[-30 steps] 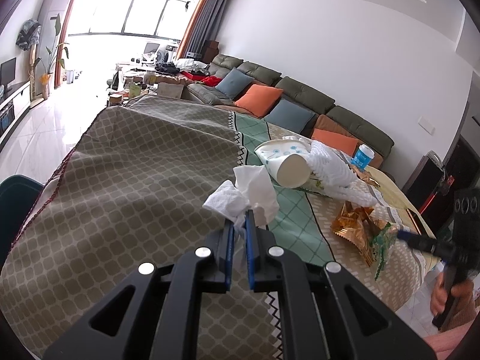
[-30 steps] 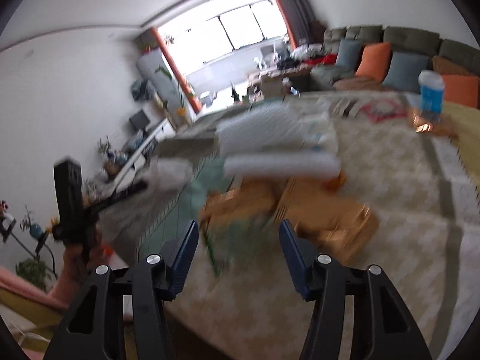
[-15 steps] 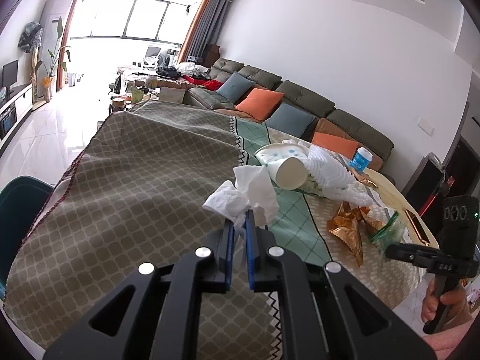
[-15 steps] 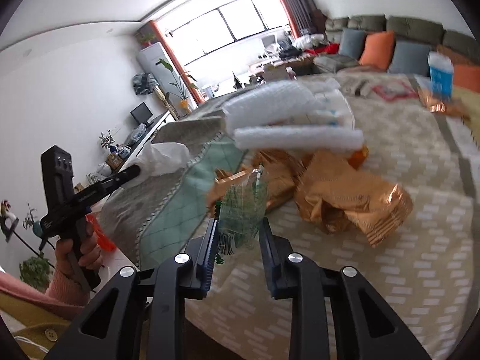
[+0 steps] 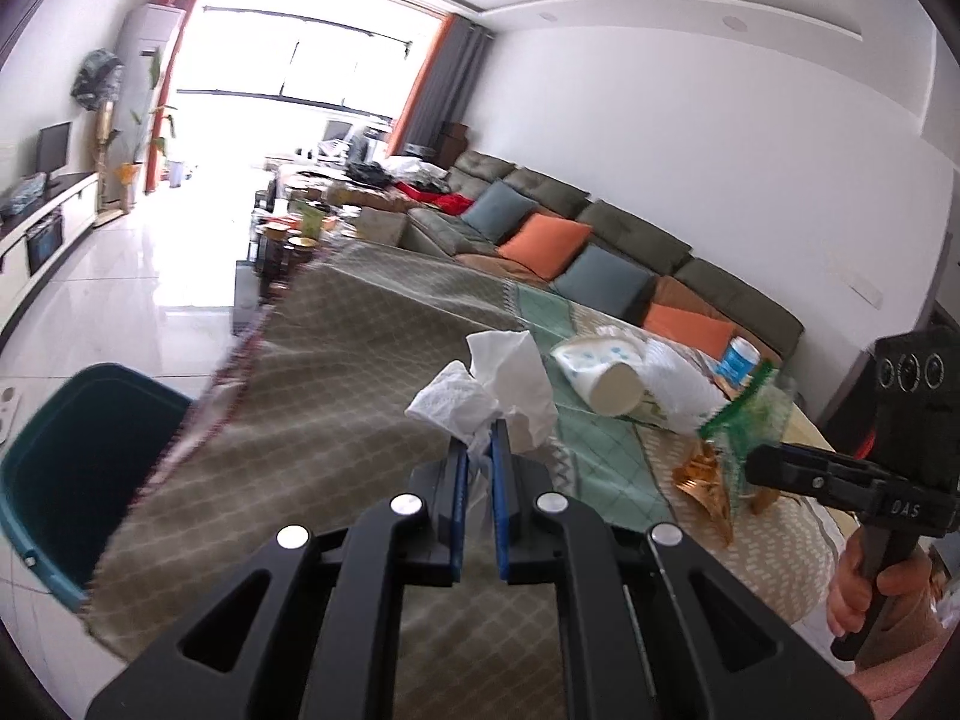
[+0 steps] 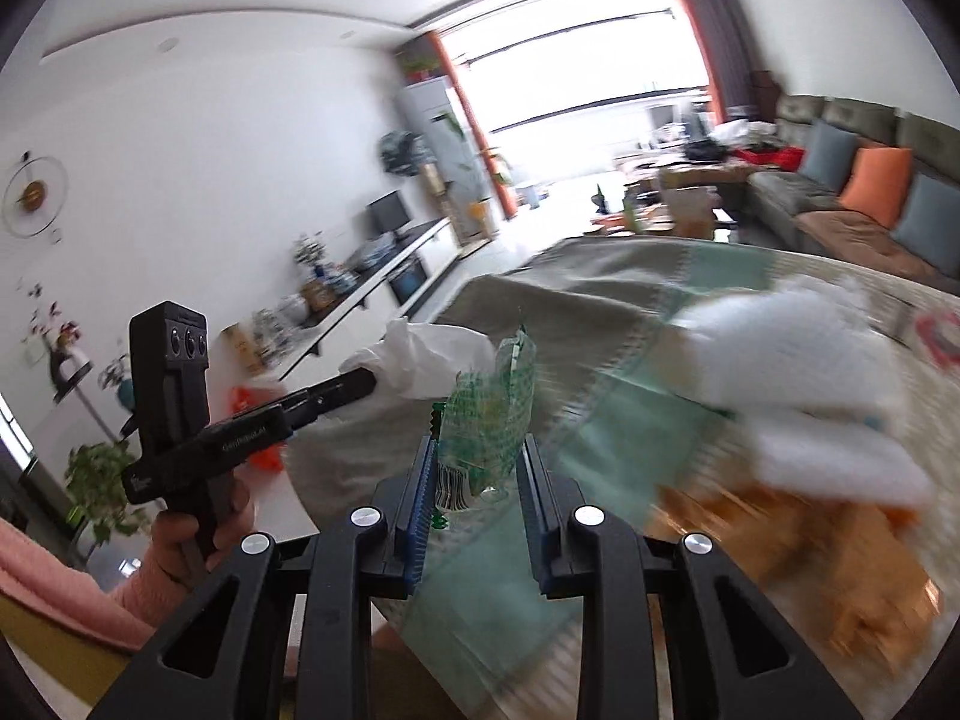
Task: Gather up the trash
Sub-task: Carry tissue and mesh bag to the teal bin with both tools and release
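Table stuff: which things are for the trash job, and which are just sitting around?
For the job:
- white tissue, held by left tool
- green wrapper, held by right tool
- gold wrapper
- teal bin

Just sitting around:
- sofa
- orange cushion

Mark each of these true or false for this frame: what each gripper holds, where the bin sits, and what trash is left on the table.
1. The left gripper is clamped on a crumpled white tissue. True.
2. The right gripper is open, holding nothing. False: it is closed on a green patterned wrapper.
3. The teal bin sits on the tablecloth. False: it stands on the floor beside the table's edge.
4. A paper cup lies on its side on the table. True.
5. The gold foil wrappers are already in the bin. False: they lie on the table.
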Demonstrator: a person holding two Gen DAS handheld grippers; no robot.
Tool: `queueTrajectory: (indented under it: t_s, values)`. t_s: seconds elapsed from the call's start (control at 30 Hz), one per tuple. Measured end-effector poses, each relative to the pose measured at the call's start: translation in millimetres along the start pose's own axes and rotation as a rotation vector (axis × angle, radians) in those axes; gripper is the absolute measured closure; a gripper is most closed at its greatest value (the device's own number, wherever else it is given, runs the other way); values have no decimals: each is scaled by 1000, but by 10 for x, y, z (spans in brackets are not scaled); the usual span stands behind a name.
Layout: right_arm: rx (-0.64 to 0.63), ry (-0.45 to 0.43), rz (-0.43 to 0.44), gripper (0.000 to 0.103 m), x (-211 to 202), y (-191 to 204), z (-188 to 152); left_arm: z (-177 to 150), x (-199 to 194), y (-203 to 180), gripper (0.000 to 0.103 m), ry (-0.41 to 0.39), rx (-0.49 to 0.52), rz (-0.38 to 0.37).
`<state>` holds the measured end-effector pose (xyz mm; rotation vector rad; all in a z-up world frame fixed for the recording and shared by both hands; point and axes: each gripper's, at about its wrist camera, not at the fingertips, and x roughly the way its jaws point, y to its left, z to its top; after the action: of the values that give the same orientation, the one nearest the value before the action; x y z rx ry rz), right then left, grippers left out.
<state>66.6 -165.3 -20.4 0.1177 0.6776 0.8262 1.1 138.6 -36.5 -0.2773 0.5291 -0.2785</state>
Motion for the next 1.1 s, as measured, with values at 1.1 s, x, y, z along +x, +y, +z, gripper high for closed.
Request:
queueTrajectory:
  t_s: [1.1]
  values:
    - [-174, 274, 240, 75, 2318, 1054, 663, -14, -571, 1479, 94, -23, -195, 465]
